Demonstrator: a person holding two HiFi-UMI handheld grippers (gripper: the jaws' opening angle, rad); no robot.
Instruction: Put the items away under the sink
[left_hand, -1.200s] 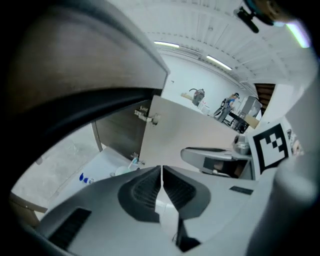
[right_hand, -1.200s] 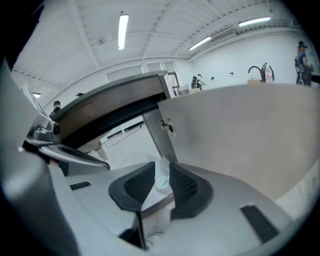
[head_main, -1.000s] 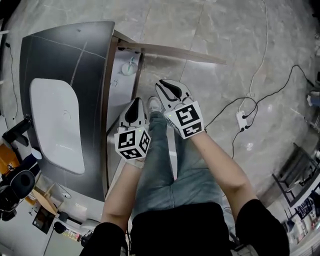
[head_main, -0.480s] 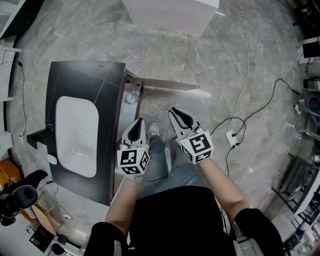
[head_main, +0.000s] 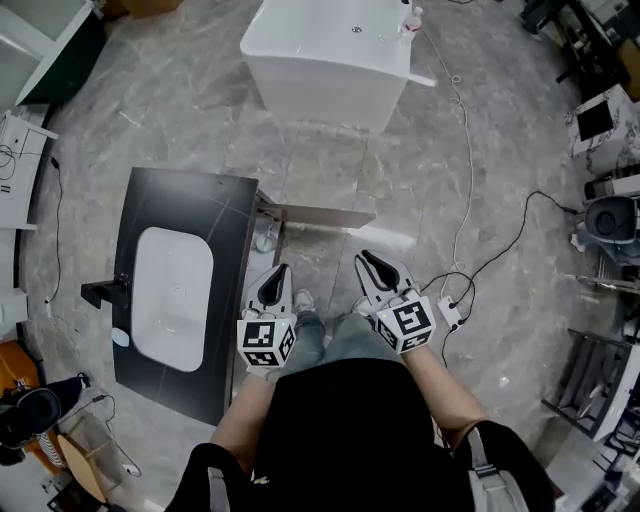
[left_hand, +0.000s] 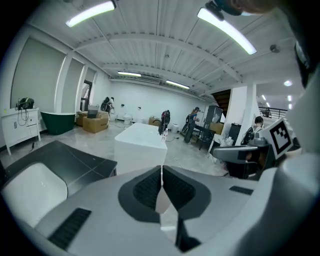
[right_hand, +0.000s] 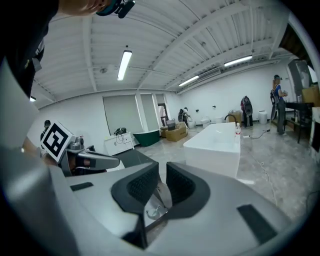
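Head view: left tongs (head_main: 283, 271) closed, empty

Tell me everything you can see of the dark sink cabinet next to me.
The sink cabinet has a dark, matte-looking top with thin seams, holding a white rounded-rectangle basin and a black faucet at its far edge. It stands upright on the grey marbled floor. Its door stands open on the person's side, a pale item just visible inside.

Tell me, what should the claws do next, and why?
Probably swing the open cabinet door shut with the right claw, which is nearest its free edge. Both it and the left claw look empty, and a round item already sits under the sink.
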